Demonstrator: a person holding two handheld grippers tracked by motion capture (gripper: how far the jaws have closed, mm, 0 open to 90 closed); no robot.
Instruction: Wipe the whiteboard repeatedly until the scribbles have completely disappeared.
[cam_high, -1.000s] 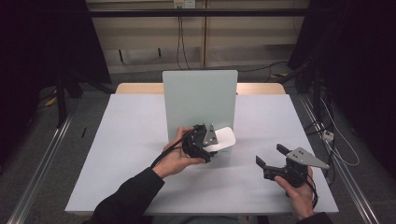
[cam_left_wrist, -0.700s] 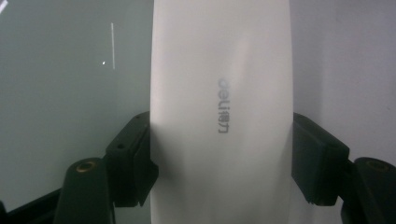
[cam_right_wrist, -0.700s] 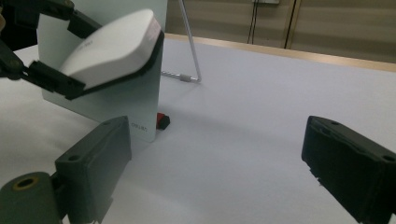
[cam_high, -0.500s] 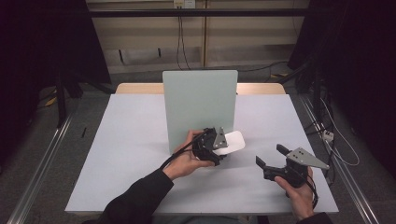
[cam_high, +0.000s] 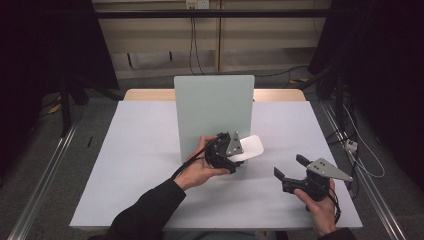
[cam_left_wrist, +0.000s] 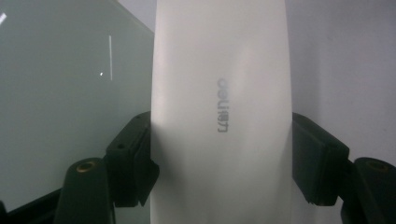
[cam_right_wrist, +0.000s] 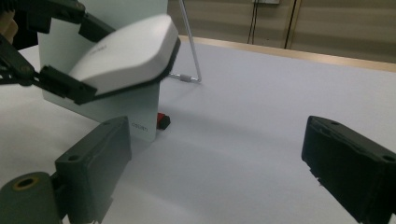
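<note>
where the left tool (cam_high: 239, 159) clamps it by both long sides, item one: white eraser block (cam_high: 248, 148), dark underside, grey lettering on top, held lifted off the tabletop (cam_high: 135, 150), just in front of the board. item two: pale green board (cam_high: 214, 112), upright on a wire stand, small red piece at its foot. item three: right tool (cam_high: 290, 167), jaws spread wide, nothing between them, resting low at the tabletop's near right, well apart from the eraser block.
</note>
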